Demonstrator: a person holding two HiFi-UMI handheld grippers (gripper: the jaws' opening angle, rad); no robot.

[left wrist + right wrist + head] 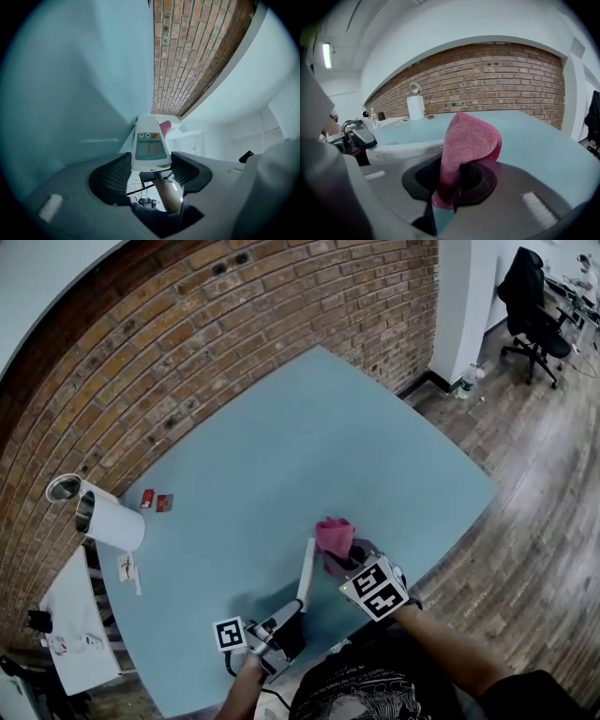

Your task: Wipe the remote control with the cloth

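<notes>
Pink cloth, pinched in my right gripper, hangs beside the remote control my left gripper clamps by one end over the table, so a hard wipe could lever it loose.

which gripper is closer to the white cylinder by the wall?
Left. Left gripper, holding the remote control, is on the side of the white cylinder; right gripper, gripping the cloth, sits beyond the remote, farther away.

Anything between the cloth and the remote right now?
Nothing visible. The right tongs hold the pink cloth right beside the far end of the remote, which the left tongs grip. I can't tell whether cloth and remote touch yet.
</notes>
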